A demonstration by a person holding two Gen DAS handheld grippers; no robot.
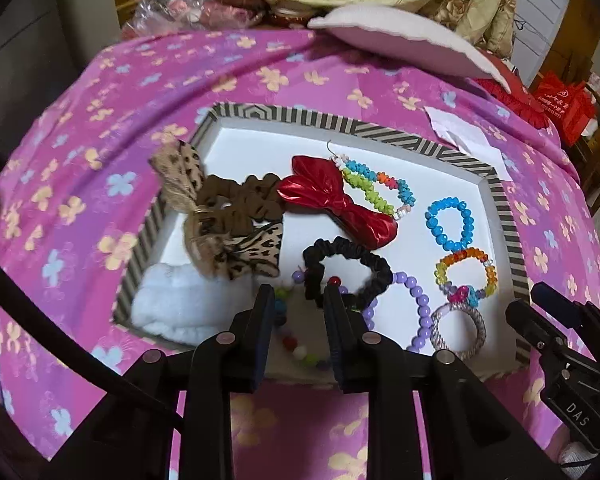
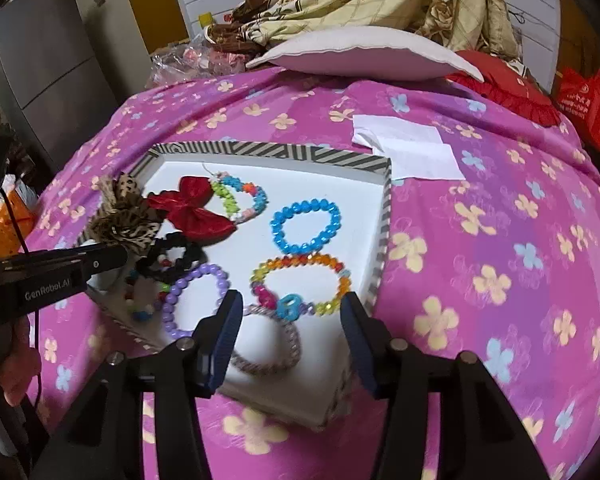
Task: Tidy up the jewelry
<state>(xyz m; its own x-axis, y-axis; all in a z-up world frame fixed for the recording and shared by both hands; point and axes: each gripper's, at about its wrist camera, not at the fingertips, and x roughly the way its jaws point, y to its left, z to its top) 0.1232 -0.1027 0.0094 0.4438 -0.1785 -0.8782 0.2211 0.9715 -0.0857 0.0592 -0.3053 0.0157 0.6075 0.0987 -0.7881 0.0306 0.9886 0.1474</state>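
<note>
Pink bedspread (image 1: pixel 80 128) — left gripper (image 1: pixel 298 300), parted narrowly, hides multicoloured beads (image 1: pixel 300 350); right gripper (image 2: pixel 292 308), wide, covers grey hair tie (image 2: pixel 276 360).

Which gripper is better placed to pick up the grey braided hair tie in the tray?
Right. The right gripper hangs open directly over the grey braided hair tie, straddling it. The left gripper sits near the black fabric scrunchie.

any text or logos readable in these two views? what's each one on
"DAS" – on the black body of the right tool, seen from the left wrist view.
"GenRobot.AI" – on the side of the left tool, seen from the right wrist view.
White print on the red bag – too small and blurred to read.
</note>
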